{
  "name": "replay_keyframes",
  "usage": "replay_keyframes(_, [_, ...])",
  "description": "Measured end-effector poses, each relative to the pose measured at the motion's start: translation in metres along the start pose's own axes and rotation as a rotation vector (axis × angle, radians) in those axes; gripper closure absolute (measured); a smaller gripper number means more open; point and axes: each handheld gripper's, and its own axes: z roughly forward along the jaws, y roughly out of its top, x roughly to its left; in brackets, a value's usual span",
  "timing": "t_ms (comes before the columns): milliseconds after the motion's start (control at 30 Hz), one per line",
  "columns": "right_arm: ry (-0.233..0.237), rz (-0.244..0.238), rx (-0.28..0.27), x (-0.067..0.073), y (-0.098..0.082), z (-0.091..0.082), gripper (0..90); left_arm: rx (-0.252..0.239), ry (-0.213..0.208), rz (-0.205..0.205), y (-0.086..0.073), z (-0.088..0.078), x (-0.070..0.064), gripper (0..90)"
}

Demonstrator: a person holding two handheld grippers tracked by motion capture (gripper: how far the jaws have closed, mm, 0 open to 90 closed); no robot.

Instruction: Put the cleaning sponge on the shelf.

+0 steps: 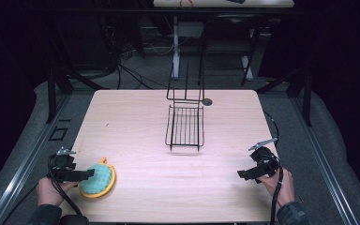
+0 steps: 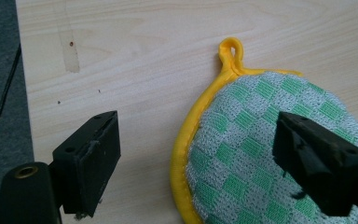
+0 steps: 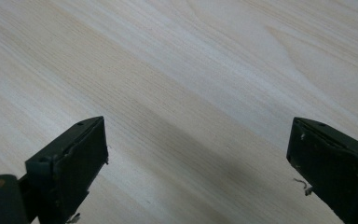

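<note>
Progress check: nothing is gripped yet. Left gripper (image 1: 90,175) sits at the near-left corner of the desk (image 1: 136,117) with its jaws apart, straddling the yellow rim of the round pot holder (image 1: 98,181). In the left gripper view one jaw hangs over the green-checked cloth (image 2: 242,154), the other over bare wood beside the rim; neither pad presses on it. Pot holder lies flat, its yellow hanging loop (image 2: 231,50) pointing away from the gripper.

Right gripper (image 1: 244,174) is at the near-right edge of the desk, jaws wide apart over bare wood, holding nothing, well apart from the pot holder.

Black wire rack (image 1: 185,124) stands near the middle-far part of the desk, nothing in its basket. My guess is the pot holder ends up there, so what's left is the grasp, the lift, the carry and the placement.

Hard to read:
- Near part of the pot holder is cut off at the bottom of the left gripper view.
- Can't tell whether the jaw above the cloth touches it.
- Small dark round thing (image 1: 207,101) beside the rack's upright, too small to identify.
- Rack's upper frame blends into the dark background.
</note>
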Motion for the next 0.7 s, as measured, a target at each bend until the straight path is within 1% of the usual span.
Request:
replay_keyframes(33, [0.000, 0.000, 0.000, 0.0000, 0.0001, 0.0000, 4.8, 0.002, -0.006, 0.000, -0.0005, 0.0008, 0.0003, 18.3])
replay_keyframes(100, [-0.001, -0.008, 0.007, 0.0002, 0.0004, -0.0003, 5.0, 0.007, -0.034, -0.007, -0.0015, 0.0024, 0.0009, 25.1])
replay_keyframes(133, [-0.001, -0.008, 0.007, 0.0002, 0.0004, -0.0003, 5.0, 0.007, -0.034, -0.007, -0.0015, 0.0024, 0.0009, 28.6])
replay_keyframes(167, [-0.001, -0.008, 0.003, 0.0009, 0.0005, 0.0002, 5.1, 0.006, -0.054, -0.015, -0.0019, 0.0025, 0.0012, 31.9])
replay_keyframes(200, [-0.001, -0.005, 0.002, 0.0012, 0.0005, 0.0001, 5.1, 0.006, -0.065, -0.021, -0.0022, 0.0029, 0.0010, 34.0])
replay_keyframes(233, [-0.002, -0.002, 0.005, 0.0015, 0.0007, -0.0004, 5.2, 0.005, -0.081, -0.026, -0.0025, 0.0033, 0.0010, 37.9])
replay_keyframes(267, [0.000, -0.003, 0.002, 0.0016, 0.0005, -0.0001, 5.2, 0.005, -0.087, -0.030, -0.0028, 0.0034, 0.0010, 41.0])
replay_keyframes(300, [-0.001, -0.003, 0.002, 0.0016, 0.0004, -0.0003, 5.3, 0.007, -0.089, -0.035, -0.0030, 0.0034, 0.0007, 43.7])
replay_keyframes(467, [-0.005, -0.010, 0.008, 0.0022, 0.0007, -0.0006, 5.5, 0.014, -0.093, -0.047, -0.0035, 0.0043, 0.0006, 49.1])
replay_keyframes(533, [-0.002, -0.016, 0.006, 0.0025, 0.0008, -0.0005, 5.7, 0.013, -0.091, -0.043, -0.0036, 0.0044, -0.0002, 51.6])
replay_keyframes(567, [-0.002, -0.012, -0.001, 0.0033, 0.0008, -0.0001, 5.7, 0.012, -0.087, -0.042, -0.0038, 0.0041, -0.0009, 53.6])
replay_keyframes(633, [-0.003, -0.017, 0.004, 0.0036, 0.0010, -0.0005, 5.9, 0.002, -0.076, -0.029, -0.0041, 0.0033, -0.0020, 59.1])
replay_keyframes(700, [-0.004, -0.019, 0.004, 0.0038, 0.0010, -0.0002, 5.9, -0.003, -0.075, -0.013, -0.0044, 0.0031, -0.0033, 67.6])
